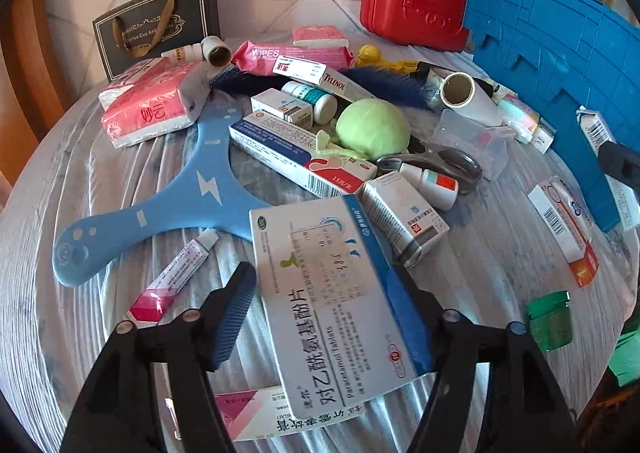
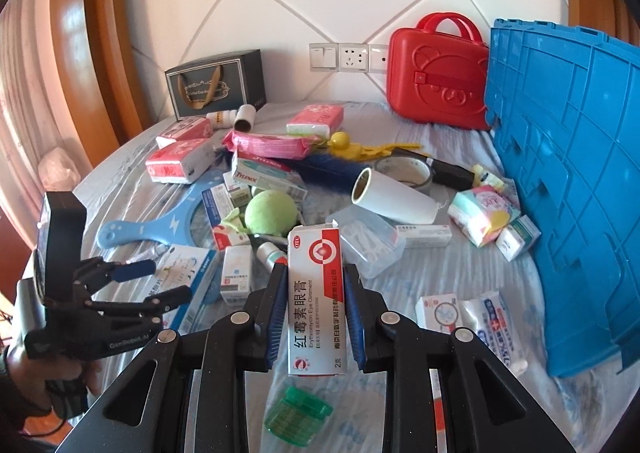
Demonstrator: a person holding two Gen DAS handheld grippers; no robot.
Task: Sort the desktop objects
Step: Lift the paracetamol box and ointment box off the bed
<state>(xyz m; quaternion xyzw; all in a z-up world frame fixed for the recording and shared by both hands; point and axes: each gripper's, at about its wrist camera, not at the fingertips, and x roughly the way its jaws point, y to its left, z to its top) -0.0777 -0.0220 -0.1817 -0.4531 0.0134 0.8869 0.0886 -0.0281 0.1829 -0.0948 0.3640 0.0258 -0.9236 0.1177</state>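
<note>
My left gripper (image 1: 324, 289) stands around a flat white-and-blue paracetamol tablet box (image 1: 336, 293) lying on the table; its jaws look spread, with a gap at the left pad. It also shows at the left of the right wrist view (image 2: 160, 281), over the same box (image 2: 188, 277). My right gripper (image 2: 316, 313) is shut on a white-and-red eye ointment box (image 2: 316, 301), held upright above the table. A cluttered pile of medicine boxes, a green ball (image 1: 372, 125) and a blue boomerang toy (image 1: 192, 189) lies ahead.
A blue crate (image 2: 568, 181) stands on the right, a red case (image 2: 440, 73) and a dark gift bag (image 2: 216, 85) at the back wall. A green plastic container (image 2: 300, 413) lies under the right gripper. Tissue packs, wipes and a lint roller (image 2: 392, 193) crowd the middle.
</note>
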